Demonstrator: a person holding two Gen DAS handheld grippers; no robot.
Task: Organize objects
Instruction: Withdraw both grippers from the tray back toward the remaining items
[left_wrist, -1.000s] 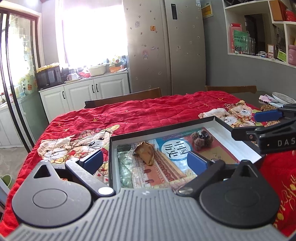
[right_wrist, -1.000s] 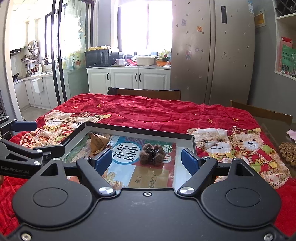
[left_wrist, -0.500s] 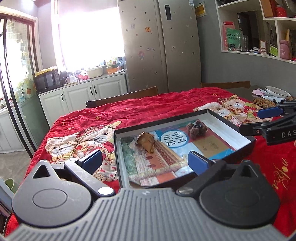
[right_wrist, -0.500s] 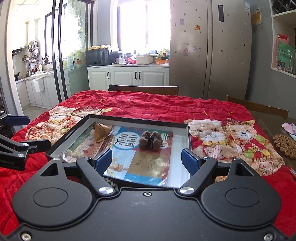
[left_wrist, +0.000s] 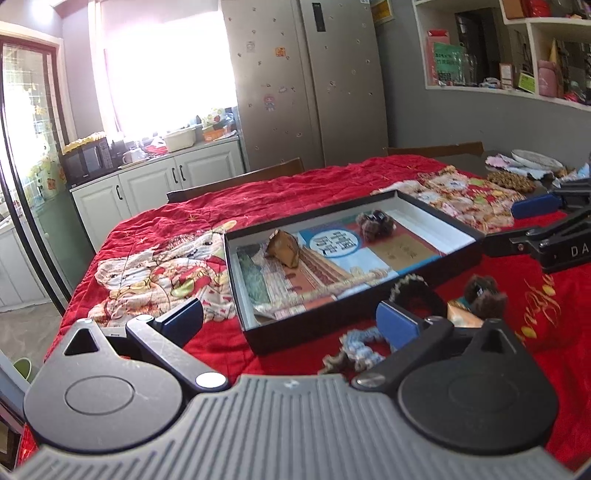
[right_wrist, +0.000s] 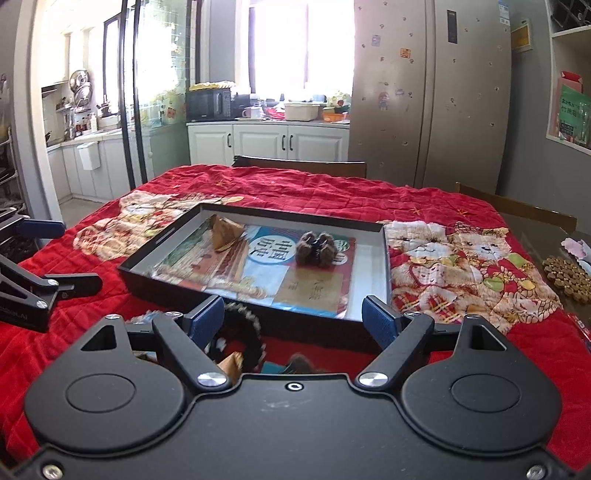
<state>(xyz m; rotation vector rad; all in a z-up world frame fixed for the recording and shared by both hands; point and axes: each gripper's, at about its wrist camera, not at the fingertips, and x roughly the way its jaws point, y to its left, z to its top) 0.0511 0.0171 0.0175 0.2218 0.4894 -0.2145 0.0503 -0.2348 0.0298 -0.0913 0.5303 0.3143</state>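
A kitchen counter under a red quilted cloth (left_wrist: 192, 229) fills our left wrist view. Our left claw (left_wrist: 288, 321) gapes empty; we have backed away, so the shallow black box (left_wrist: 295, 332) now lies farther off and a black fuzzy ring (left_wrist: 413, 291) shows. From the right wrist, our right claw (right_wrist: 293, 319) stands apart too, with that ring (right_wrist: 251, 332) half hidden beneath it and blurred.

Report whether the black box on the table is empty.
Not empty. The black box holds a book, a brown paper wedge and a furry brown hair clip.

Quilted red cloth (right_wrist: 295, 192); matt black cardboard tray (right_wrist: 255, 312).
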